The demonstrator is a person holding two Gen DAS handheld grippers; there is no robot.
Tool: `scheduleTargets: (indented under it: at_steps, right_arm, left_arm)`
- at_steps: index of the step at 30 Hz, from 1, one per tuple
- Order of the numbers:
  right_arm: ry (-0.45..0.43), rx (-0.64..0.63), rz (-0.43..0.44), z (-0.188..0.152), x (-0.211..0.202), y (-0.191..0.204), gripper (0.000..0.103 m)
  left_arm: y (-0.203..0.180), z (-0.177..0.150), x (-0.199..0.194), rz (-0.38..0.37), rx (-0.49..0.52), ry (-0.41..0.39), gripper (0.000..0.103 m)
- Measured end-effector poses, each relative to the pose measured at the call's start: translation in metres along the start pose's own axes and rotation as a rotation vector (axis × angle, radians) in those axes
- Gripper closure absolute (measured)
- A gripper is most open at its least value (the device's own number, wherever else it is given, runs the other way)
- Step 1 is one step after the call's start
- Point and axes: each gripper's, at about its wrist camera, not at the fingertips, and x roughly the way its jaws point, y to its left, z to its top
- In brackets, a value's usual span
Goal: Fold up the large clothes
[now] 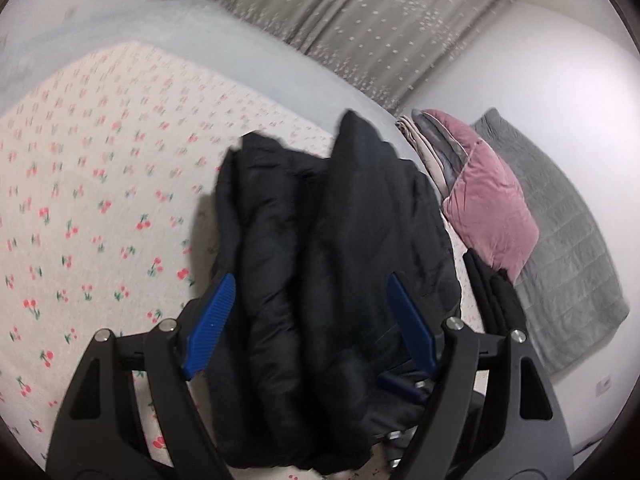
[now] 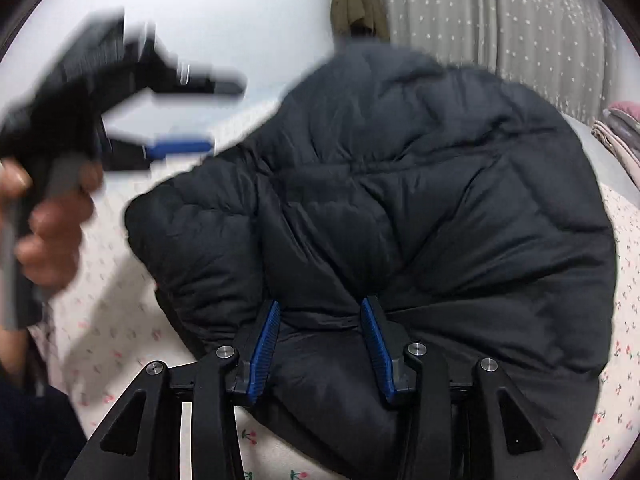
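A black puffer jacket (image 2: 380, 208) lies bunched on the cherry-print bedsheet (image 1: 100, 208), the right gripper (image 2: 320, 332) pinching a fold of its padding between half-closed blue pads, while the left gripper (image 1: 310, 316) hangs wide open above it, holding nothing.

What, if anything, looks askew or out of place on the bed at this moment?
The black puffer jacket lies bunched in uneven humps on the cherry-print sheet, not a flat fold. The right tongs straddle a fold at its near edge. Nothing looks spilled or damaged.
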Motion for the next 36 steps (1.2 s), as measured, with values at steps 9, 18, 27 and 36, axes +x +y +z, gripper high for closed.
scheduleTargets:
  at_steps: [9,18,27,36]
  right_arm:
    - [0.041,-0.002,-0.042,-0.006,0.027,0.003,0.06]
    - [0.055,0.099,0.059,0.003,-0.021,-0.023,0.059]
    - [0.01,0.362,-0.092,0.107,-0.018,-0.171,0.045]
    - [0.219,0.379,-0.108,0.128,0.103,-0.199,0.042]
  left_arm:
    - [-0.075,0.011,0.035,0.087,0.205,-0.028,0.025]
    - [-0.019,0.021,0.093,0.229,0.017,0.075,0.024]
    - [0.003,0.02,0.099,0.21,-0.015,0.061,0.021]
    - [0.013,0.016,0.109,0.301,-0.014,0.042,0.016]
